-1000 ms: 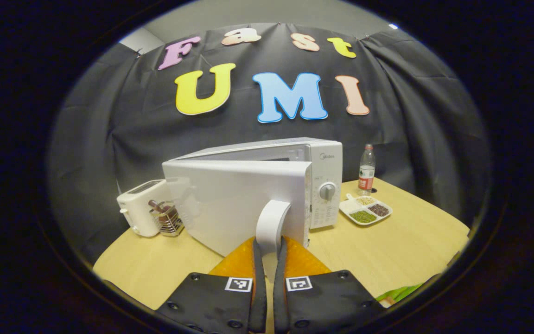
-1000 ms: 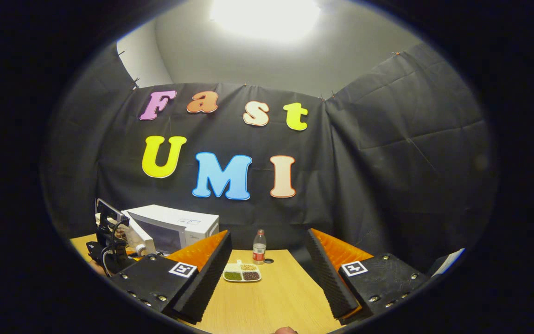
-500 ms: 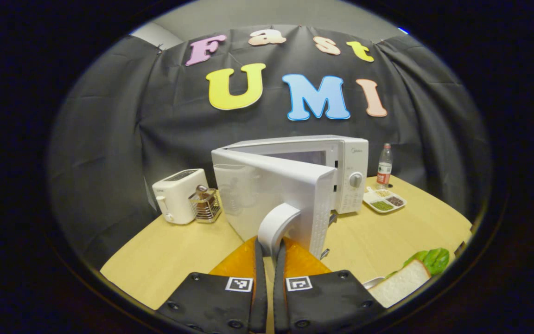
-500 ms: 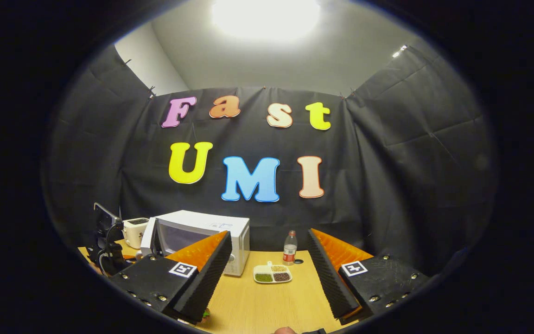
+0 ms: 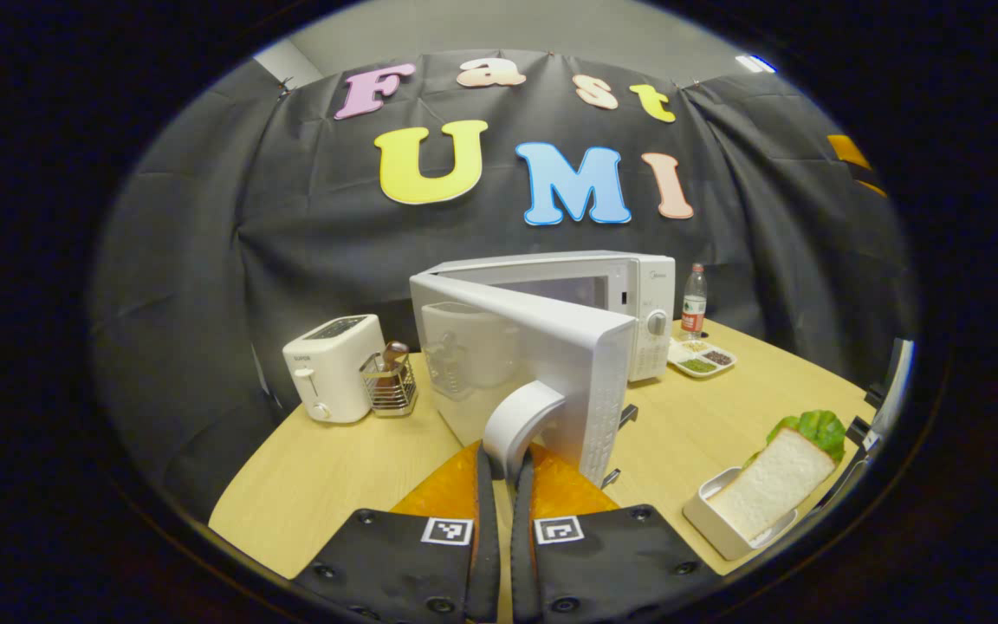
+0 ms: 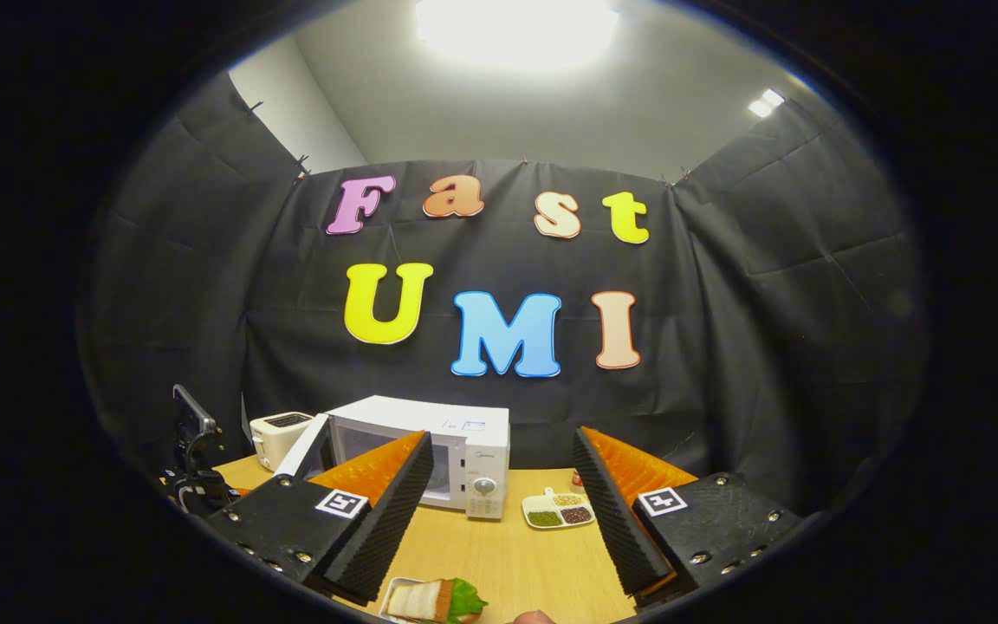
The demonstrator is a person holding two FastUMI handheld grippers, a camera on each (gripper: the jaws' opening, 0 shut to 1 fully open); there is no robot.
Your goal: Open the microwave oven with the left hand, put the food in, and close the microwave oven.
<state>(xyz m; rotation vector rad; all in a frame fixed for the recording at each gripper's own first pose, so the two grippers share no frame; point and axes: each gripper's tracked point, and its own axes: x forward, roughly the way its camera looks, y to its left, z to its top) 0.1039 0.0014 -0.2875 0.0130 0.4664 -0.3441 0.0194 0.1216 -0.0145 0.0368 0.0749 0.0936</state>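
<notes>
Microwave (image 5: 638,303): it stands at the back of the counter (image 5: 352,468), body facing you, door (image 5: 534,373) swung partly open toward the left tongs (image 5: 499,485). In the right gripper view the door (image 6: 313,446) shows as a leaf angled off the cavity. Opening is the step in hand, and it looks well along but not finished; the gap appears wide enough to see in, perhaps not yet to load through.

Door handle (image 5: 521,420): the left tongs are closed on this white loop, both fingers pressing its lower end. Your next move on this side is probably to carry the door out along its arc, then let go.

Sandwich (image 5: 780,472): white bread with a green leaf, lying in a shallow tray (image 5: 716,529) near the counter's front, well apart from the microwave. In the right gripper view the sandwich (image 6: 434,598) lies just below the right tongs (image 6: 503,507), whose fingers are spread wide and hold nothing. Loading will call for you to lower them onto the tray and lift it level into the cavity.
</notes>
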